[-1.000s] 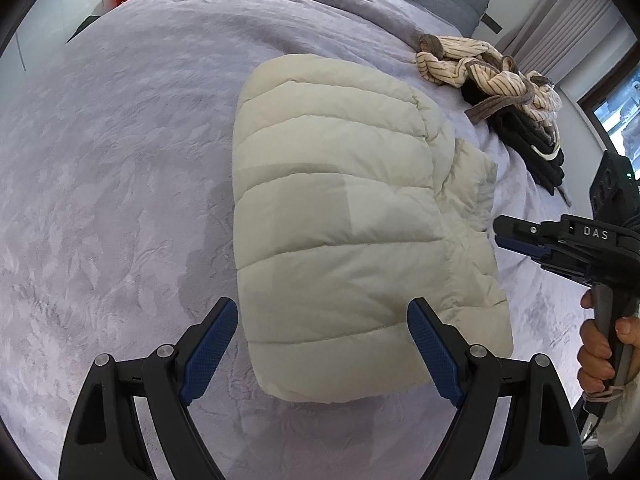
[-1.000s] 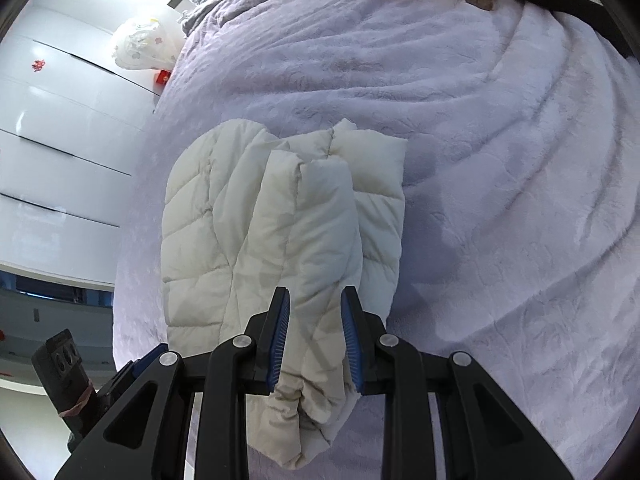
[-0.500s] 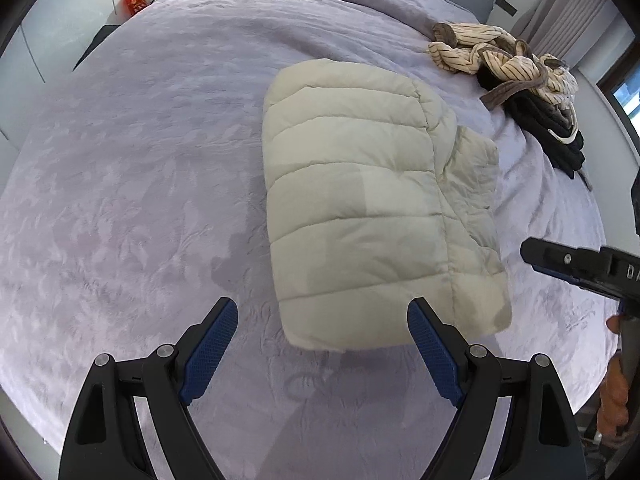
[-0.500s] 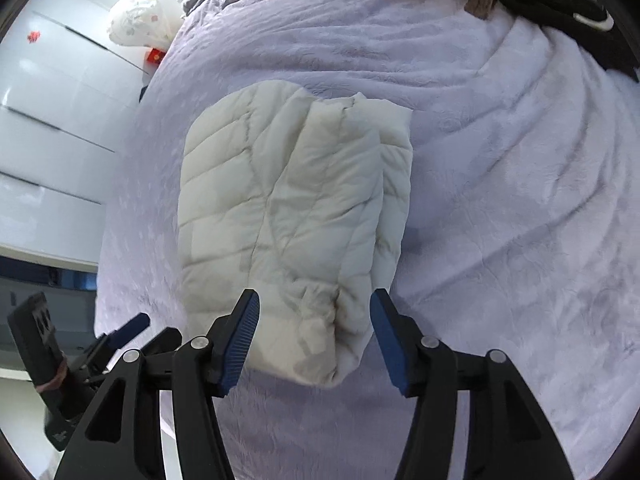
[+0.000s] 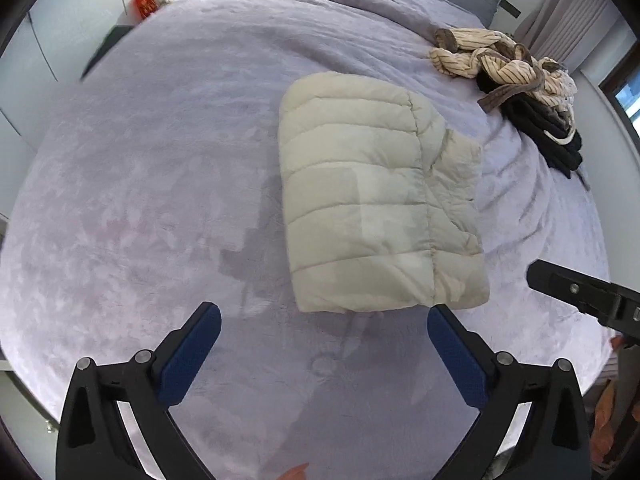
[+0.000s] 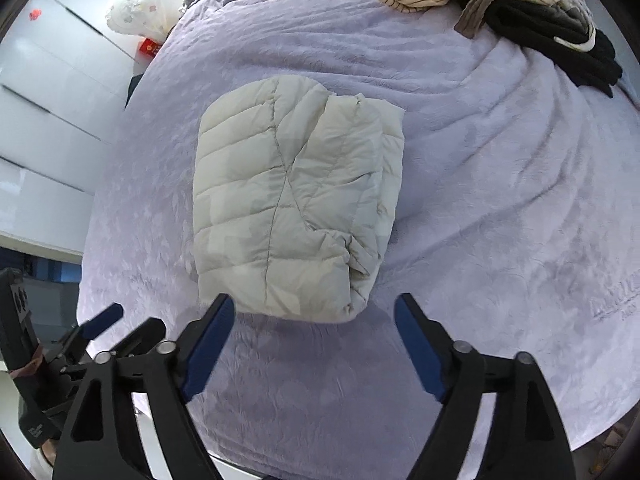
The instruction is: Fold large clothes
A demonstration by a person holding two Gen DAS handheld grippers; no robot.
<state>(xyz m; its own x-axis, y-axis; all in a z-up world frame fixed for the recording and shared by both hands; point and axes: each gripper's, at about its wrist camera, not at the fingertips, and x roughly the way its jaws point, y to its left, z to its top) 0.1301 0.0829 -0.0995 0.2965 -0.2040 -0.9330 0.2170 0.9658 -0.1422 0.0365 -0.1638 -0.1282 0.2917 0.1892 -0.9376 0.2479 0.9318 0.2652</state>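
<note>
The left tool (image 5: 324,322) stands with its jaws opening wide and nothing between them; bare bed cover shows in the gap. The right tool (image 6: 314,312) is likewise opening and empty, its blue pads (image 6: 210,346) just short of the near edge of the garment.

The cream quilted jacket (image 5: 360,200) lies at the centre of both views as a compact folded rectangle, flat on the lavender bed (image 5: 140,200). One sleeve is turned in along the right side in the left wrist view, which keeps the bundle narrow. Both tools are clear of it, which suggests this fold is finished and the garment released.

In the left wrist view its near edge is straight and lies just above the tool tips; its left edge is clean, with broad open bed beyond it. At upper right, well apart, lies a heap of a striped garment (image 5: 488,60) and a black garment (image 5: 548,132), probably the next work. The bed's edge lies close to the tools at the bottom of both frames.
</note>
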